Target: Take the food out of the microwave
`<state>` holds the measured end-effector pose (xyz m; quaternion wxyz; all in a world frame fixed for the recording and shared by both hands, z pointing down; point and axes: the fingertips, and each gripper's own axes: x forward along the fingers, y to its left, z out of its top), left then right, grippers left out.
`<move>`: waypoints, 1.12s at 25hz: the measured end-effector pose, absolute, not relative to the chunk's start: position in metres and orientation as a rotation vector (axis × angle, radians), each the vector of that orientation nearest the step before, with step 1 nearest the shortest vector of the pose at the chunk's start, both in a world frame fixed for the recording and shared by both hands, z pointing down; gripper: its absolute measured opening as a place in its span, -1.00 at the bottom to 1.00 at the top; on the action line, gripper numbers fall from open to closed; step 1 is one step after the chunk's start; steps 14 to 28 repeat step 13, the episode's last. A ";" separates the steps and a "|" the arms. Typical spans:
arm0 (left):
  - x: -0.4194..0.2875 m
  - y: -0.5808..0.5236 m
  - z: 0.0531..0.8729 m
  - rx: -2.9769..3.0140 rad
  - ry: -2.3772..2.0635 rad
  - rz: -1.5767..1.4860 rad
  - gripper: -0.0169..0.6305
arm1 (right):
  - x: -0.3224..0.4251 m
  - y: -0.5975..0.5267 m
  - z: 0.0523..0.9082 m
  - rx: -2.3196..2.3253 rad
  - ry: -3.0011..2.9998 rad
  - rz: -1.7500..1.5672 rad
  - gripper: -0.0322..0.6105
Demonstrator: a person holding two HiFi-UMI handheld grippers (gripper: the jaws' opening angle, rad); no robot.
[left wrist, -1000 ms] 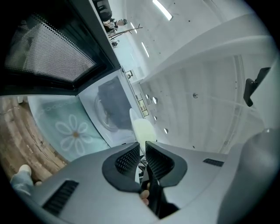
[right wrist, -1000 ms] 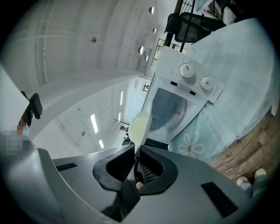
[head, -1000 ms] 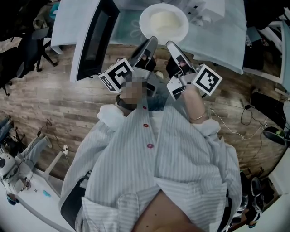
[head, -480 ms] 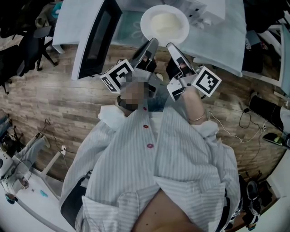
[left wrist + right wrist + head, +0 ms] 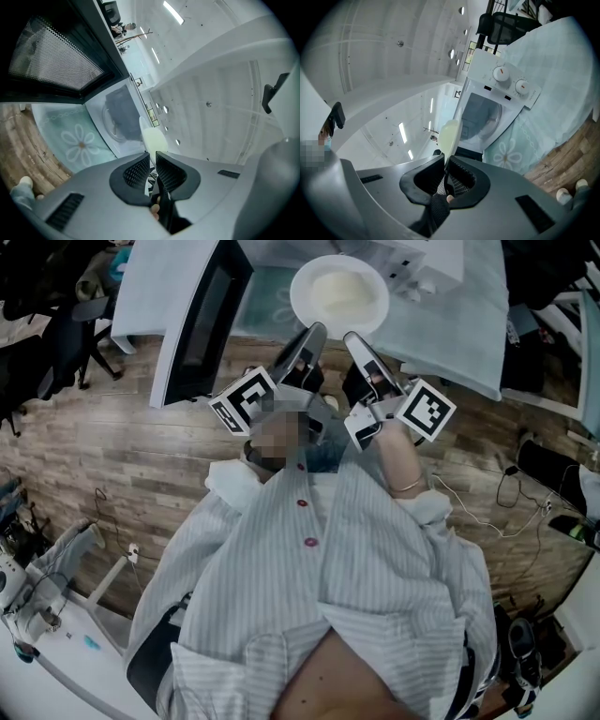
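— Wooden floor below, flowered tablecloth (image 5: 459,329) ahead. Where's the plate (image 5: 339,292) of food?
— Out of the microwave (image 5: 412,263), above the cloth. The left gripper (image 5: 314,332) and right gripper (image 5: 354,336) each pinch its near rim, jaws narrow.
— Advice?
— Hold it level; lower both sides together.

A pale striped shirt (image 5: 375,559) bears red buttons (image 5: 309,542) — perhaps a bracelet (image 5: 410,486).
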<state>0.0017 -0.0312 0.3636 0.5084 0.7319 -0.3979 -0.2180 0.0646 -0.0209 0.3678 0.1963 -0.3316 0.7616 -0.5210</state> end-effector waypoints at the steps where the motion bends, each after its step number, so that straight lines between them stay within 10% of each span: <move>1: 0.002 -0.031 0.364 1.764 -0.959 -0.525 -0.80 | 0.065 -0.020 0.368 -0.929 2.132 -1.460 -0.73; 28: 0.002 -0.033 0.366 1.760 -0.958 -0.528 -0.80 | 0.065 -0.022 0.370 -0.923 2.138 -1.461 -0.73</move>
